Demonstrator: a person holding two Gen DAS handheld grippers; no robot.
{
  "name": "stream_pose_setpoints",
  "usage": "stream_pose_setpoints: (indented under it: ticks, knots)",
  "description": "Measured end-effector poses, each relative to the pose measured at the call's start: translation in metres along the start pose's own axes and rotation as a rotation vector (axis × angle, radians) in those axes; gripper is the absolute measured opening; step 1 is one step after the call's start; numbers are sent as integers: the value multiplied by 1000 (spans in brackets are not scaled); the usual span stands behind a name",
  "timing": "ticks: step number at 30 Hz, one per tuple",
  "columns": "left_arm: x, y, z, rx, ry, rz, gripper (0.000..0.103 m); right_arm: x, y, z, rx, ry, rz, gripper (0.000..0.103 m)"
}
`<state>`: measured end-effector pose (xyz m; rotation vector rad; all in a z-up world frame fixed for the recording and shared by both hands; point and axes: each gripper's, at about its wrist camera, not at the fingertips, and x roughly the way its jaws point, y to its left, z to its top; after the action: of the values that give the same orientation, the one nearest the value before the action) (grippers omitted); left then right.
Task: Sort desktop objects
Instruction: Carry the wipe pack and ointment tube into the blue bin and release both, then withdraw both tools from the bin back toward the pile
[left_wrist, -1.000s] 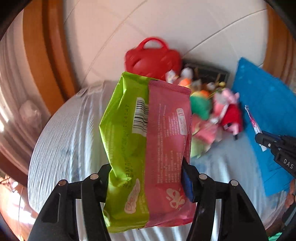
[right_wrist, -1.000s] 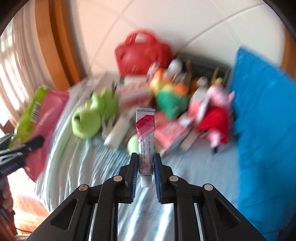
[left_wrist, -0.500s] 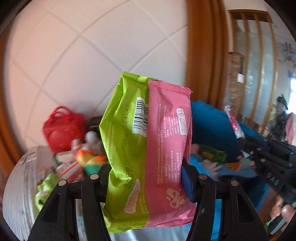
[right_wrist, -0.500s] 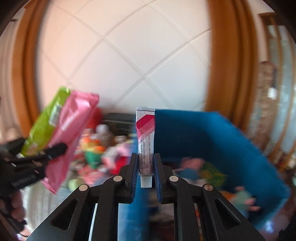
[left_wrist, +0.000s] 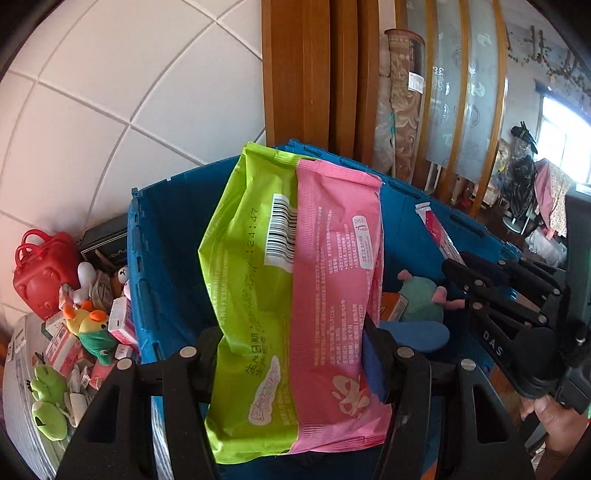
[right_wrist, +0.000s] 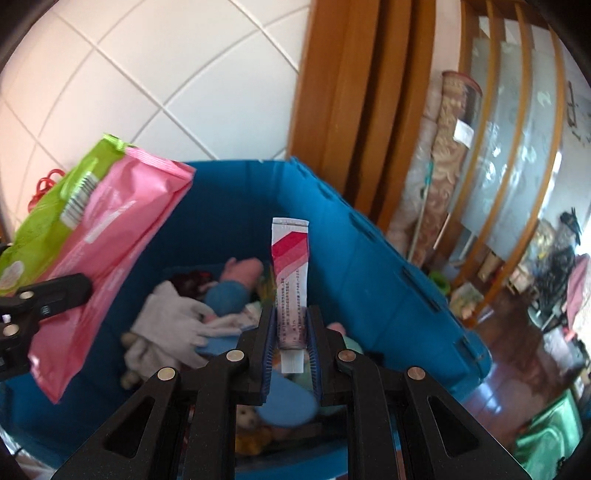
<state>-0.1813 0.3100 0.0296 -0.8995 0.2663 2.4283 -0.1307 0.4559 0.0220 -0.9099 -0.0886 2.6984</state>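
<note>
My left gripper (left_wrist: 295, 354) is shut on a green and pink wipes packet (left_wrist: 295, 295) and holds it upright over the near rim of a blue crate (left_wrist: 162, 236). The packet also shows at the left of the right wrist view (right_wrist: 107, 236). My right gripper (right_wrist: 290, 332) is shut on a small red and white tube (right_wrist: 290, 273), held upright above the open blue crate (right_wrist: 369, 266). The right gripper also shows in the left wrist view (left_wrist: 491, 291), to the right over the crate.
The crate holds soft toys, a white cloth (right_wrist: 173, 325) and a blue item (left_wrist: 413, 332). On the table left of the crate lie a red toy bag (left_wrist: 40, 273), green frog toys (left_wrist: 48, 402), small boxes and plush toys. Tiled wall and wooden frame stand behind.
Both grippers have swung right from the table's toy pile to above the blue crate, each still holding its item.
</note>
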Motion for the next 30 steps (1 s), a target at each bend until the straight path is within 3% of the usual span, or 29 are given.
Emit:
stream_pose_setpoints:
  ticks: [9,14,16,19,20,21,24,30]
  knots:
    - [7,-8,-1,5,20,56,60,25,-24,-8,-13,29,-7,16]
    - [5,-8,-3,13,9,98,68,32,-25,-8,-23,43,-31,17]
    - [4,-7,-4,10,0,109,78,31,-24,-7,-28,39,-43,21]
    - [-2,-6,-4,2,-26,122,84,27,-24,-6,-21,28,-38,55]
    - [-4,-5,-5,1,-31,124,86,24,-24,-6,-17,22,-36,77]
    - [-6,-4,-5,-3,-36,125,92,21,-24,-5,-15,14,-41,91]
    - [-14,1,-6,-16,-64,121,98,8,-22,-2,-14,-18,-50,103]
    - [-43,20,-9,-39,-150,112,99,-23,-14,8,12,-67,-40,103]
